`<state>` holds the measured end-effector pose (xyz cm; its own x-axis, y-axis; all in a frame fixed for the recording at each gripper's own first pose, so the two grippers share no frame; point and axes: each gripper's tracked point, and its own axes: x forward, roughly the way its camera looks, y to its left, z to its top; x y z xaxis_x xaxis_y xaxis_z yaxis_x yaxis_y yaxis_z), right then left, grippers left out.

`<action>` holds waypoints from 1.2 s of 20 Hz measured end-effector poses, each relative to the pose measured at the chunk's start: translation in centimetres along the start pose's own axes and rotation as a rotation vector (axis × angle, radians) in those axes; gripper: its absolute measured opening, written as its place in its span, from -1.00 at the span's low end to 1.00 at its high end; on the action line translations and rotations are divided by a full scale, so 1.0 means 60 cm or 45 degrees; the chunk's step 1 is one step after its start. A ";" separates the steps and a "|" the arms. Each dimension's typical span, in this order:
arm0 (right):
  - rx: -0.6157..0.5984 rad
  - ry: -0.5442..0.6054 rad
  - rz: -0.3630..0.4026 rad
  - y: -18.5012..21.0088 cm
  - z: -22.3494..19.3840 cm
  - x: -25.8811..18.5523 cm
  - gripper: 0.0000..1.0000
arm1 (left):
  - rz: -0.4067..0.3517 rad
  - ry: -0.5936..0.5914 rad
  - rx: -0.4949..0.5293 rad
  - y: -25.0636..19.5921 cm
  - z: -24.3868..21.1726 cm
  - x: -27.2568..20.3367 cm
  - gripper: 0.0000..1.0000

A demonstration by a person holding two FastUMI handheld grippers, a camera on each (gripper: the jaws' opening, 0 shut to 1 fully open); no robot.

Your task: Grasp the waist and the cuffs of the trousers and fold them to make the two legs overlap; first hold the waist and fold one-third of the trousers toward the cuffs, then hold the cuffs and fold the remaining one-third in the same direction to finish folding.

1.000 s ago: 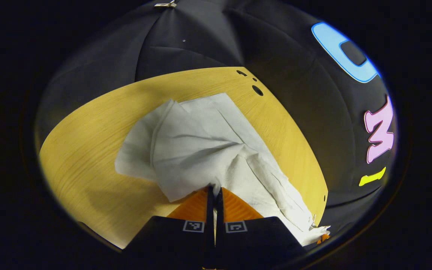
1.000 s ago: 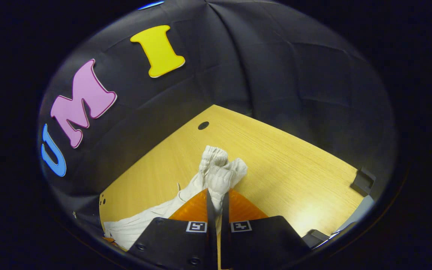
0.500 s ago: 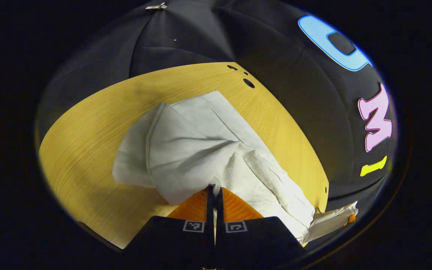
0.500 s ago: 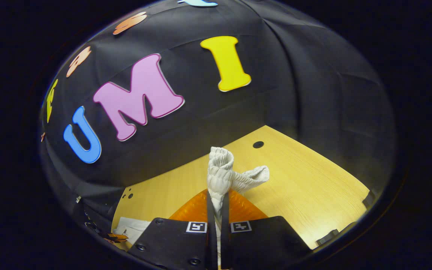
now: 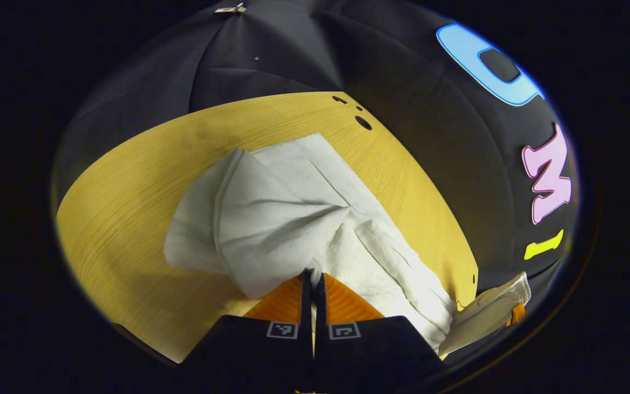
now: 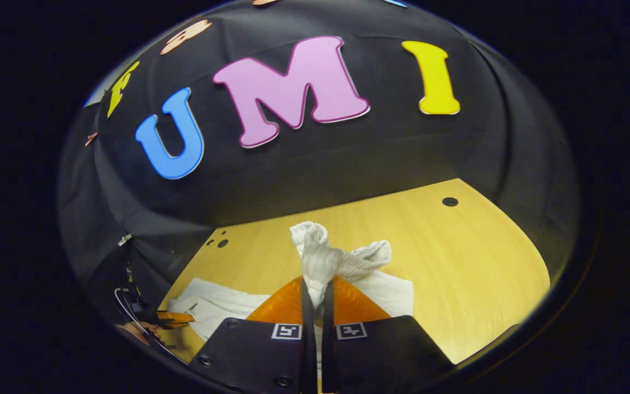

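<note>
Both tools are clamped on cloth. In the left gripper view, the left gripper point(image 5: 313, 276) at the bottom centre pinches an edge of the white trousers point(image 5: 287, 219), which spread across the middle of the frame on the wooden table point(image 5: 129, 219). In the right gripper view, the right gripper point(image 6: 318, 284) at the bottom centre grips the gathered elastic waist point(image 6: 320, 257), which bunches above its fingertips; more of the cloth lies on the table at lower left.

Progress: early. The legs appear partly laid over one another but rumpled, with a ridge running toward the lower right of the left gripper view. Neither one-third fold is made, as far as can be judged.

Surroundings: small holes point(image 5: 363, 122) in the tabletop at upper centre and the black booth wall point(image 5: 271, 60) behind. Nothing lies in the path of the cloth.
</note>
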<state>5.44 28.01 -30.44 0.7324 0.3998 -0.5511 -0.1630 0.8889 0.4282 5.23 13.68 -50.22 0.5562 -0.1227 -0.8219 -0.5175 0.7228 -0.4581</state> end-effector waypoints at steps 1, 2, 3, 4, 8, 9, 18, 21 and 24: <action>-0.017 0.025 0.022 0.017 -0.013 0.006 -0.84 | -0.001 0.000 0.000 0.001 -0.002 0.000 -0.87; -0.037 0.049 0.039 0.032 -0.027 0.016 -0.84 | -0.003 -0.001 0.000 0.001 -0.003 0.002 -0.87; -0.063 0.077 0.054 0.047 -0.044 0.027 -0.84 | -0.004 -0.001 -0.002 0.001 -0.003 0.001 -0.87; -0.104 0.113 0.061 0.061 -0.063 0.041 -0.84 | -0.006 -0.001 -0.003 0.001 -0.003 0.002 -0.87; -0.240 0.243 0.096 0.097 -0.140 0.068 -0.84 | -0.016 -0.006 -0.007 -0.001 -0.002 0.003 -0.87; -0.277 0.279 0.110 0.104 -0.160 0.071 -0.84 | -0.017 -0.007 -0.007 0.000 -0.001 0.003 -0.87; -0.379 0.596 0.361 0.187 -0.314 0.047 -0.12 | -0.028 -0.013 -0.022 0.000 -0.002 0.003 -0.87; -0.271 0.612 0.417 0.207 -0.313 0.032 -0.10 | -0.034 -0.015 -0.035 0.000 0.000 0.002 -0.87; -0.207 0.590 0.384 0.188 -0.293 0.021 -0.10 | -0.052 -0.014 -0.064 -0.001 -0.001 0.003 -0.87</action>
<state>-7.10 42.46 -38.90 0.2774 0.6647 -0.6937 -0.4459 0.7286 0.5199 5.30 13.58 -50.35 0.5846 -0.1439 -0.7985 -0.5260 0.6820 -0.5080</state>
